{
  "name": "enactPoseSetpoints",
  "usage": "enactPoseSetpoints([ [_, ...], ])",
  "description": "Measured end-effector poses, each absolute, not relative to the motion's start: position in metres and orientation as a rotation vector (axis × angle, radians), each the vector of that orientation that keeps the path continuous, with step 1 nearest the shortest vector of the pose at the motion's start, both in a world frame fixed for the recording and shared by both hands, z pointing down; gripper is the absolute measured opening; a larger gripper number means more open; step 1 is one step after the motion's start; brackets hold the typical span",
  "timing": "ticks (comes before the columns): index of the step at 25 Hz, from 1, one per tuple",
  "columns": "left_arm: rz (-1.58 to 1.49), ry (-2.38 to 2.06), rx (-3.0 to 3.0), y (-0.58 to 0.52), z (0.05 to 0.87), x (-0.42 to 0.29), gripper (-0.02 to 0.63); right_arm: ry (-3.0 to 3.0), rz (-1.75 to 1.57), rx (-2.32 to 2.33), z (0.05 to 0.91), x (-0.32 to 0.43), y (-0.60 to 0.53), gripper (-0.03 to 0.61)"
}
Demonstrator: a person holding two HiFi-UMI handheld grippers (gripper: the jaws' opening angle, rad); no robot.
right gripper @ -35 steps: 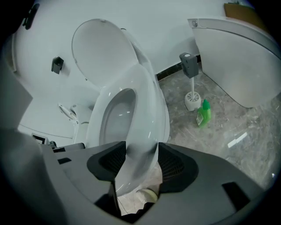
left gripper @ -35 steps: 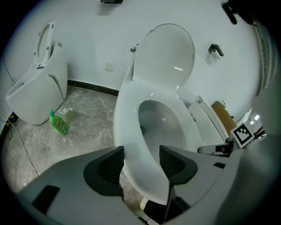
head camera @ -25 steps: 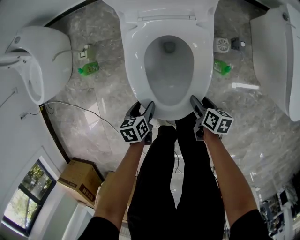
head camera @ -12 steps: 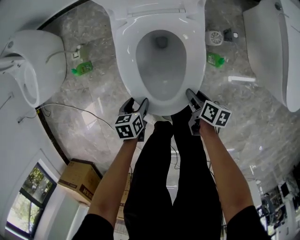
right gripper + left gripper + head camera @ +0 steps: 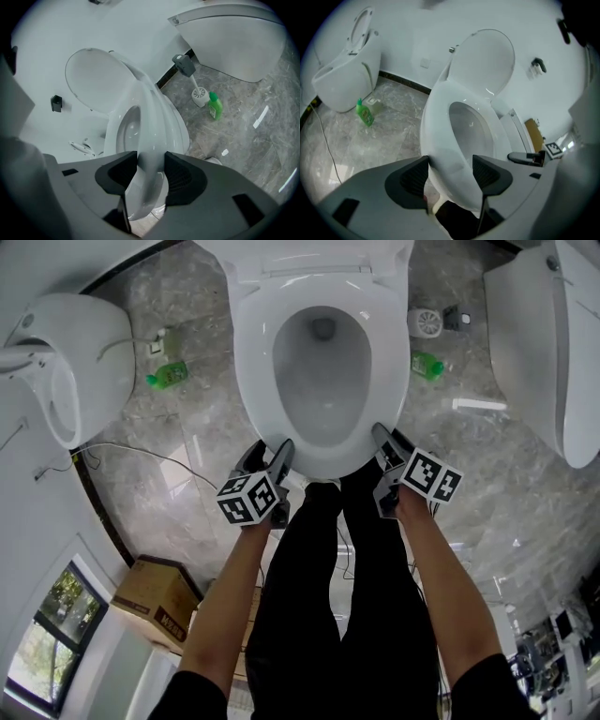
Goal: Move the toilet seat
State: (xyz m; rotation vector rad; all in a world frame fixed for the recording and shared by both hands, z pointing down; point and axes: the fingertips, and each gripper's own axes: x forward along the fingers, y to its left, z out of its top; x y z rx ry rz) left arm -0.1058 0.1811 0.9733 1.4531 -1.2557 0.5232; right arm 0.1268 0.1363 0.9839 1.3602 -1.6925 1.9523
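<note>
Fingers [image 5: 414, 179] of left gripper [image 5: 450, 163] clamp one toilet seat [image 5: 437, 117]; right gripper [image 5: 151, 158] fingers, just closing, clamp it too

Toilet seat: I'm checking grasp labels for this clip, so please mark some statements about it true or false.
1. The left gripper and the right gripper are both at the front edge of the toilet seat. True.
2. The lid is shut over the seat. False: the lid stands upright behind it.
3. The right gripper is empty. False: its jaws, which have just been closing, clamp the seat's rim.
4. A green bottle sits on the floor on one side of the seat, and another on the other. True.
5. The toilet brush lies on the seat. False: the toilet brush stands on the floor.
</note>
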Motion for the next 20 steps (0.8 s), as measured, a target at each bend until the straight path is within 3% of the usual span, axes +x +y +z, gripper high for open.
enactPoseSetpoints([
  [6, 0.509, -1.198, 1.385, 0.186, 0.972, -0.093, 0.339, -1.683, 1.991, 1.364, 0.967, 0.131, 0.133, 0.193],
  [20, 0.447, -1.271, 1.379, 0.177, 0.912, -0.094, 0.337, -1.784, 2.021, 1.343, 0.919, 0.127, 0.126, 0.189],
])
